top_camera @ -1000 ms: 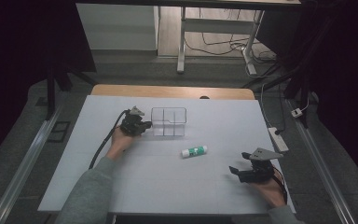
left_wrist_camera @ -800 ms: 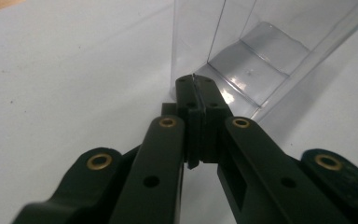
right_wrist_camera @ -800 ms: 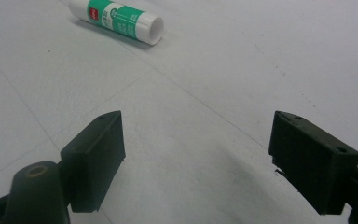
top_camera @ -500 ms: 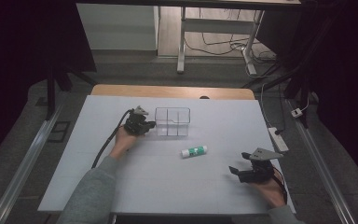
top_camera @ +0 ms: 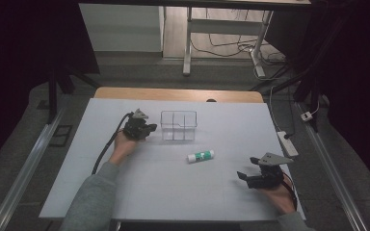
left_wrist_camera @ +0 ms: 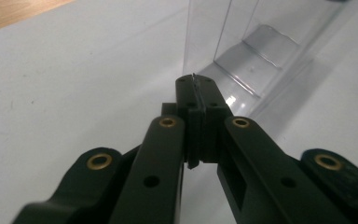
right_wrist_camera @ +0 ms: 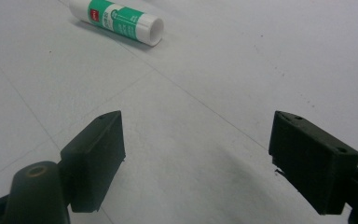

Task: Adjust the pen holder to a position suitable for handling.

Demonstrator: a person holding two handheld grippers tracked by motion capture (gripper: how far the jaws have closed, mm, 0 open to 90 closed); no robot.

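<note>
- Glue stick [top_camera: 201, 156]: lying flat at centre frame on the desk [top_camera: 173, 192], long axis running left-right, tilted slightly.
- Clear divided box [top_camera: 178, 125]: standing just above-left of it.
- Right gripper [top_camera: 250, 177]: resting lower right, nearer the stick, gaping wide, holding nothing.
- Left gripper [top_camera: 147, 130]: sitting closed, empty, touching the box's left wall.

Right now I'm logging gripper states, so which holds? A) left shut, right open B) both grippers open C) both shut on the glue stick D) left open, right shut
A: in the left gripper view the left gripper has its jaws pressed together beside the clear box, while the right gripper holds its jaws wide apart, short of the glue stick.
</note>
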